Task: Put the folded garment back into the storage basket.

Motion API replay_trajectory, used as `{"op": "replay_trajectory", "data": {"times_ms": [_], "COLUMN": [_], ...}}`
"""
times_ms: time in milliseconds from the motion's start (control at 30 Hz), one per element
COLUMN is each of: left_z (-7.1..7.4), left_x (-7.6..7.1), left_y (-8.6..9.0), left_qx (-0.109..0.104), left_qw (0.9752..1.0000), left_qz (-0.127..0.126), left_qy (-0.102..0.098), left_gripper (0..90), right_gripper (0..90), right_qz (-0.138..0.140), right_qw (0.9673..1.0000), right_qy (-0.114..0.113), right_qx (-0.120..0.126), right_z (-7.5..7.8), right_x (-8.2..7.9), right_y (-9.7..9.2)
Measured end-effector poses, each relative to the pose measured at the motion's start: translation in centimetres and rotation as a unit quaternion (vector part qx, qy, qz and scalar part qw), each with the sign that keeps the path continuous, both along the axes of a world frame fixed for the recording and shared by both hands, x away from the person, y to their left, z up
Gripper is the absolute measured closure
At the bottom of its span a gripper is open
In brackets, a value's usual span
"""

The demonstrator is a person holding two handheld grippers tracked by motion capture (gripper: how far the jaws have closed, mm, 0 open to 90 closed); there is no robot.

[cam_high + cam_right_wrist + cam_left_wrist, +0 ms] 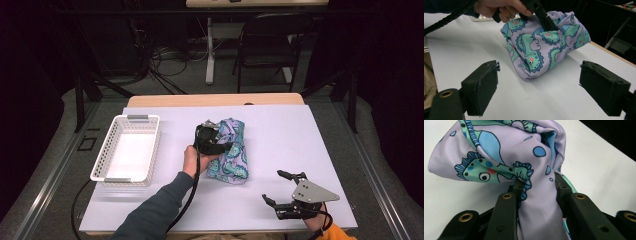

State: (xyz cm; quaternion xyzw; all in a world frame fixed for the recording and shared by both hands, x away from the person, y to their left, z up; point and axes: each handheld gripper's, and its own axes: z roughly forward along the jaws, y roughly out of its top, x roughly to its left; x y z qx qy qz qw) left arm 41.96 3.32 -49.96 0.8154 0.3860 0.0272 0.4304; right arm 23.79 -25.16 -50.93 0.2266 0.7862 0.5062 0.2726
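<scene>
Open-jawed right hand-held gripper [281,192] idle, well apart from work. Ahead of it, left hand-held gripper [220,145] clamped on lilac, fish-printed cloth bundle [231,150] on white tabletop [290,145]. Lift gently, grip firm, toward white mesh basket [127,148] beside it.

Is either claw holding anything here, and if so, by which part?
The left claw is shut on a bunched fold of the patterned cloth bundle, at its upper left side in the high view. The right claw is open and holds nothing.
</scene>
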Motion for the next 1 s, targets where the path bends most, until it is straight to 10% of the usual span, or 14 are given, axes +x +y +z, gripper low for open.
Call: {"op": "replay_trajectory", "data": {"times_ms": [1000], "left_z": [4.6], "left_x": [-0.9], "left_y": [1.7], "left_qx": [0.017], "left_qw": [0.9986], "left_qz": [-0.017], "left_qy": [-0.047], "left_gripper": [70.0], "right_gripper": [14.5], "right_qz": [-0.002], "right_qw": [1.0], "right_qy": [0.002], "right_qx": [-0.001], "right_z": [0.0], "right_x": [-0.1], "right_y": [0.0]}}
